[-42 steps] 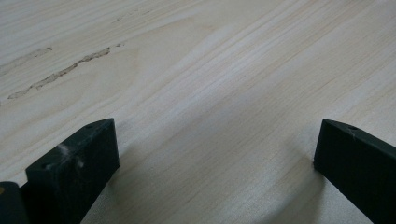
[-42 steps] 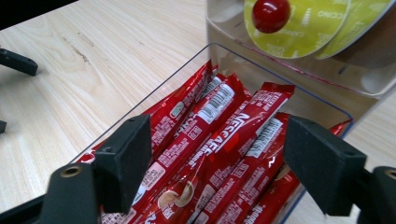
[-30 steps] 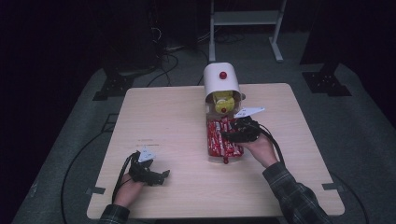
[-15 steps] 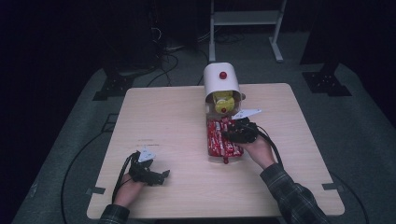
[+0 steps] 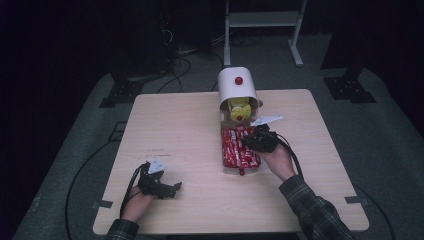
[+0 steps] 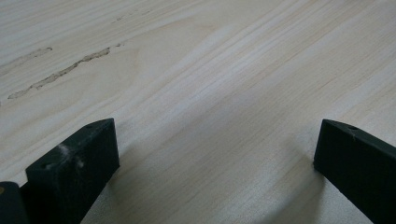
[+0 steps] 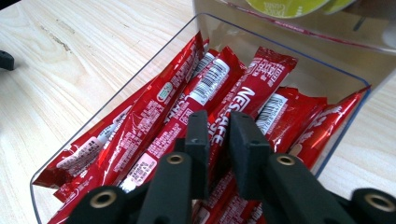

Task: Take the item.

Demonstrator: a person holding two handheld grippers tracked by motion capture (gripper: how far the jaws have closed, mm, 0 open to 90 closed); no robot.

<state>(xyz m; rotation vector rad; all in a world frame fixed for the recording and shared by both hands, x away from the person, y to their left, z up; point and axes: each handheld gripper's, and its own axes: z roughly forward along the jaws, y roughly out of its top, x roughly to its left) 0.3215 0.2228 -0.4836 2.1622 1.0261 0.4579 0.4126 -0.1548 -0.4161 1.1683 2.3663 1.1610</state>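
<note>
A clear plastic tray (image 7: pixel 285 46) holds several red Nescafe coffee sticks (image 7: pixel 154 109). In the right gripper view my right gripper (image 7: pixel 218 123) is down in the tray, its jaws nearly together with one red stick (image 7: pixel 217 133) pinched between them. From above, the right gripper (image 5: pixel 254 141) sits over the tray's (image 5: pixel 223 169) right side at the table's middle. My left gripper (image 5: pixel 174 189) rests near the front left of the table. Its jaws stand wide apart over bare wood, so the left gripper (image 6: pixel 217 135) is open and holds nothing.
A white domed dispenser (image 5: pixel 237 85) stands just behind the tray, with yellow pods (image 5: pixel 240 107) showing in its mouth. A pale scuff mark (image 6: pixel 60 72) runs across the wooden table (image 5: pixel 175 125). Cables trail from both grippers toward the front edge.
The right hand has shifted slightly over the tray of sticks. The left gripper has stayed still.
</note>
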